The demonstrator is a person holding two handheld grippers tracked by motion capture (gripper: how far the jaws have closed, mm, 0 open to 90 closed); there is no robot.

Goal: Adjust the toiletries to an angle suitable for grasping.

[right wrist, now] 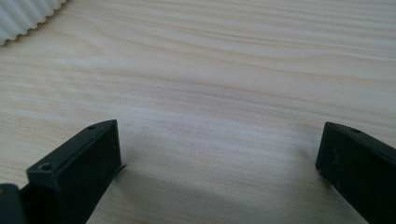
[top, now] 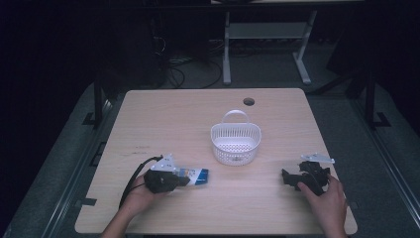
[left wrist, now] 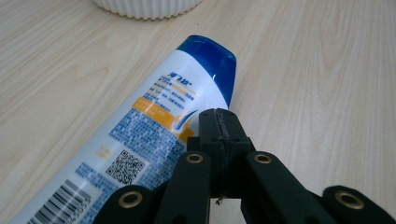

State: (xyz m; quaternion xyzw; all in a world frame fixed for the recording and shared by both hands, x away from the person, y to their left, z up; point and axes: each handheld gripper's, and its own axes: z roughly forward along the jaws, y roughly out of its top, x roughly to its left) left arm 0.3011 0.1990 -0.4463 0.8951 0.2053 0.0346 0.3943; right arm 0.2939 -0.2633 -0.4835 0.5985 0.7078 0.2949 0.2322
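A white bottle [top: 196,174] with a blue cap lies on its side on the wooden table [top: 188,114], cap end pointing right. My left gripper [top: 186,180] rests right against it, just on its near side. In the left gripper view the bottle [left wrist: 149,130] lies along the left of the gripper [left wrist: 218,117], whose jaws are shut together with nothing between them. A white slatted basket [top: 213,135] with a handle stands at mid-table, beyond the bottle. My right gripper [top: 288,177] rests low at the right, jaws pointing left. In its own view the right gripper [right wrist: 219,137] stands open over bare wood.
The basket's ribbed wall shows at the top of the left gripper view [left wrist: 144,7] and at the top left corner of the right gripper view [right wrist: 21,18]. A round cable hole [top: 248,101] sits near the table's far edge. Dark floor, cables and a desk frame lie beyond.
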